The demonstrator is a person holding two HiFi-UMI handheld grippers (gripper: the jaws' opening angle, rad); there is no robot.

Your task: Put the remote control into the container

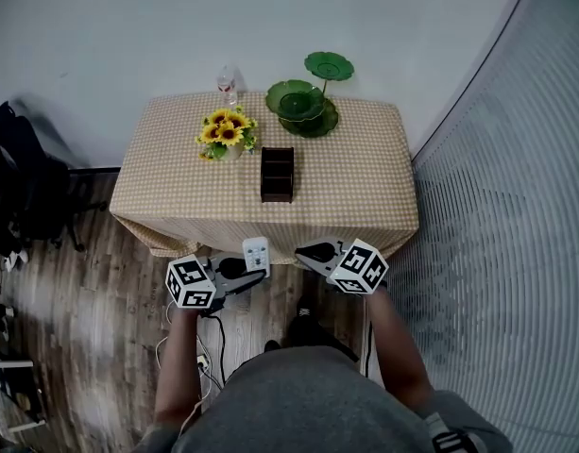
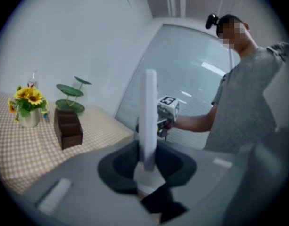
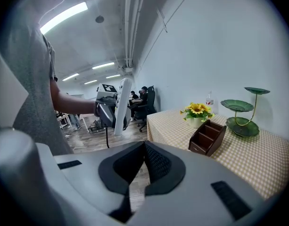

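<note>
the left gripper grasps the remote control, held just short of the table's near edge. the right gripper is clenched on nothing. judged as the carry step: the remote needs moving forward and lowering into 1 slot of the container. cloth between looks bare, with flowers behind-left.

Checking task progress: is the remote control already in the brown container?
No, the remote control stands clamped in the left tongs, apart from the container on the table.

Sunflowers, green tiered dish, checked tablecloth
</note>
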